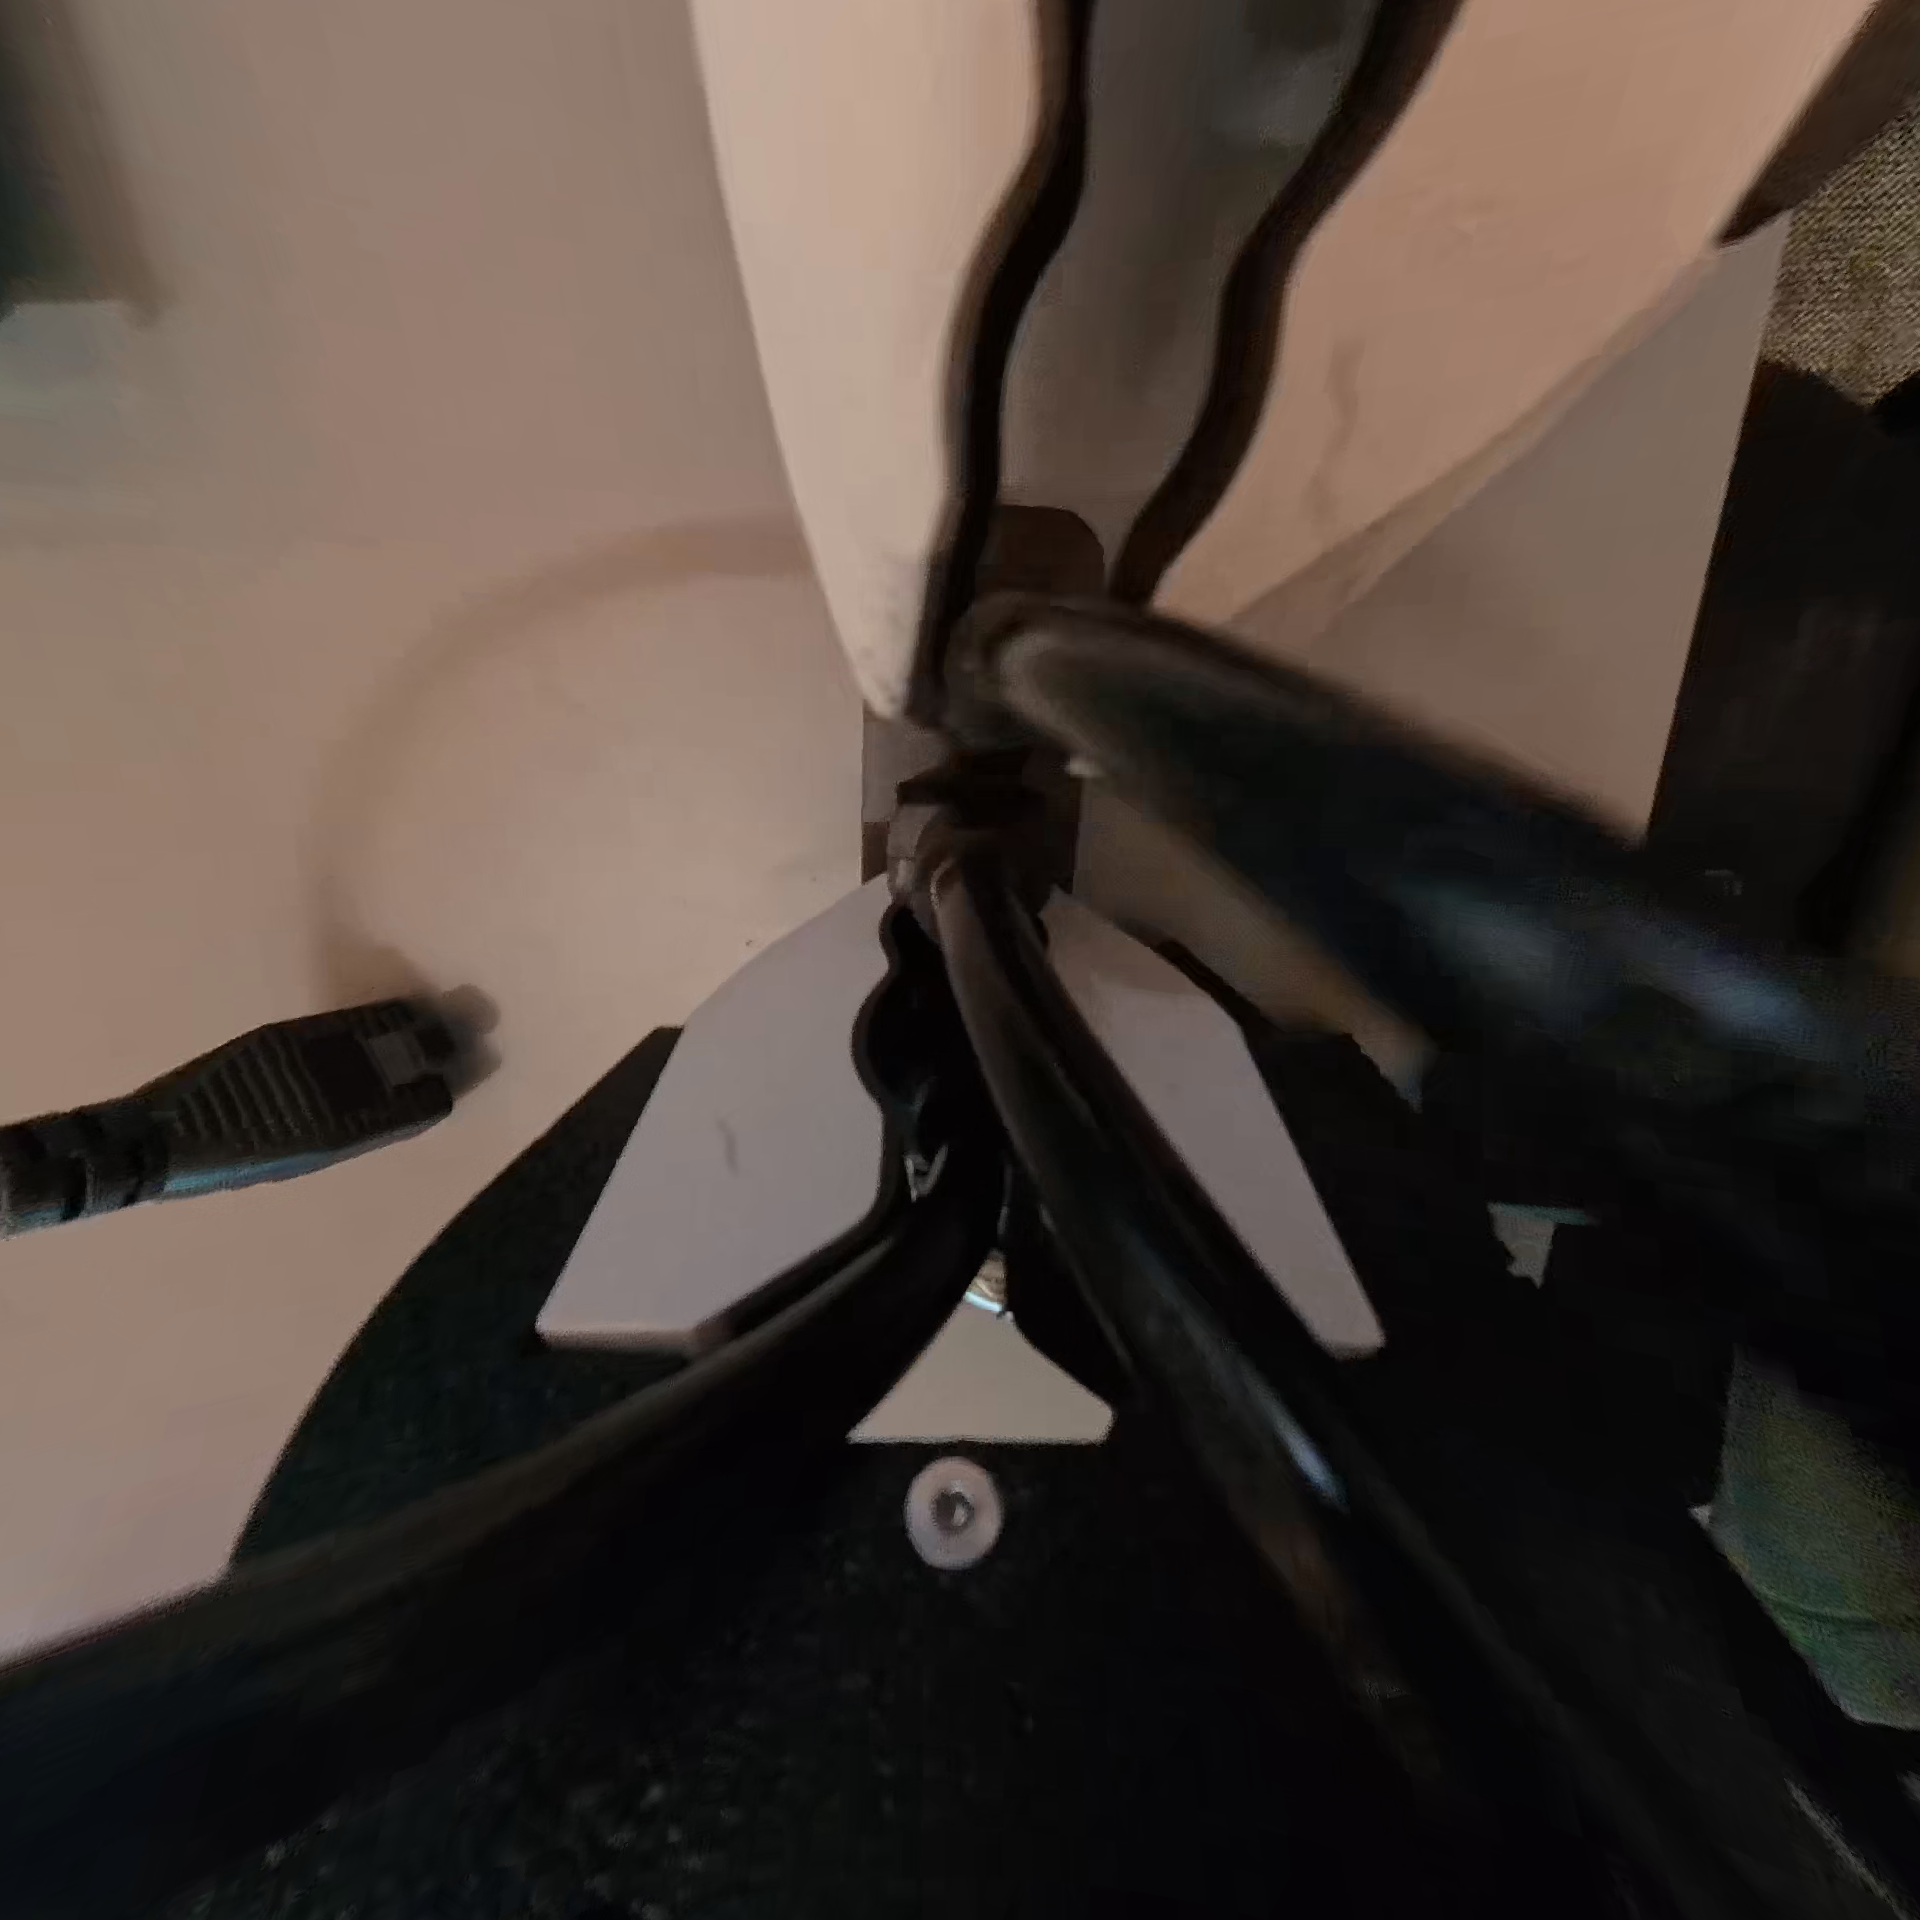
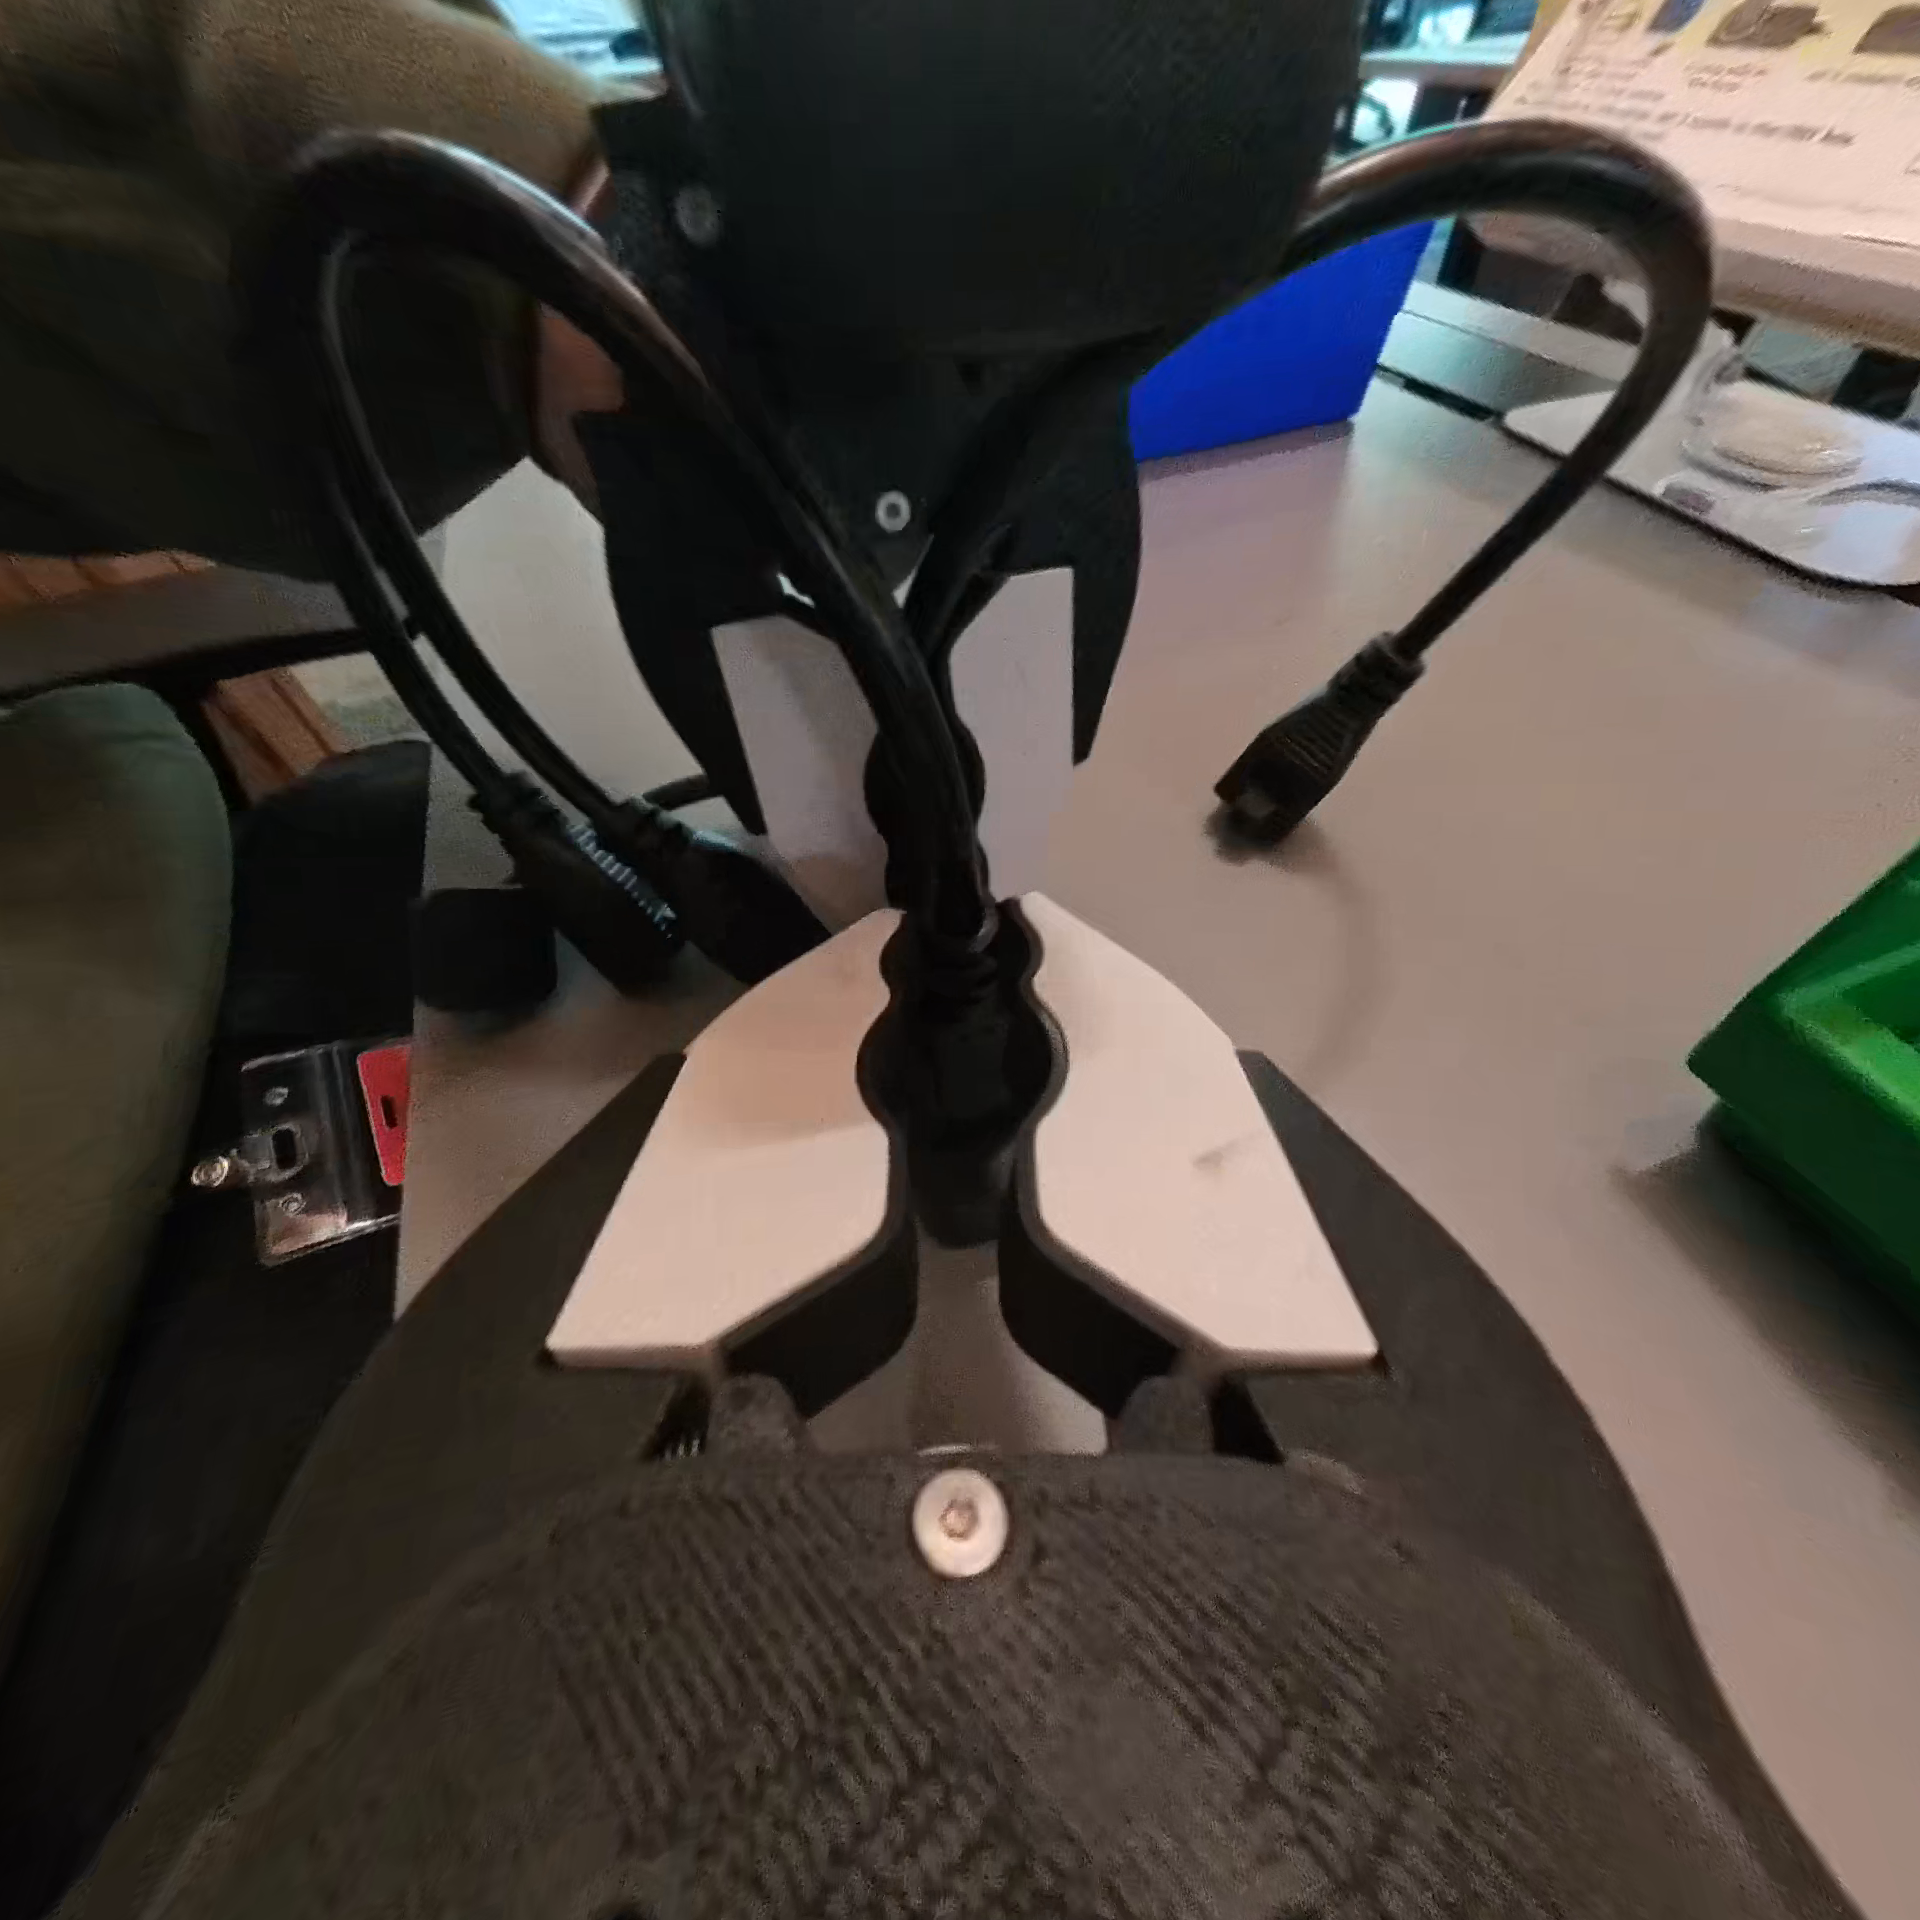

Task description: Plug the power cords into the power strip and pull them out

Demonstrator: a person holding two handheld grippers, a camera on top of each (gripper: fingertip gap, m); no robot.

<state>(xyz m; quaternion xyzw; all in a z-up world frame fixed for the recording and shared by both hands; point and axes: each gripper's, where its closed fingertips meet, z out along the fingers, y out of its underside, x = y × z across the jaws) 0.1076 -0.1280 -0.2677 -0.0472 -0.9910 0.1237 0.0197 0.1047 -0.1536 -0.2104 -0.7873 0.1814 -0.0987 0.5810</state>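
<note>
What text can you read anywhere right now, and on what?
Sheet, top right of the right wrist view: printed lines, too blurred to read.
Plug, left side of the right wrist view: raised lettering, too blurred to read.
Cords: no print visible.
Left wrist view: no text visible.

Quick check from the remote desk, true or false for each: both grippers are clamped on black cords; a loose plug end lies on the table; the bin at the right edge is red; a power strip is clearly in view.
1. Both grippers clamp black cords. True: the right gripper and the left gripper are each shut on the black cords.
2. A loose plug end lies on the table. True.
3. The bin at the right edge is red. False: it is green.
4. A power strip is clearly in view. False: neither view shows one.
</note>
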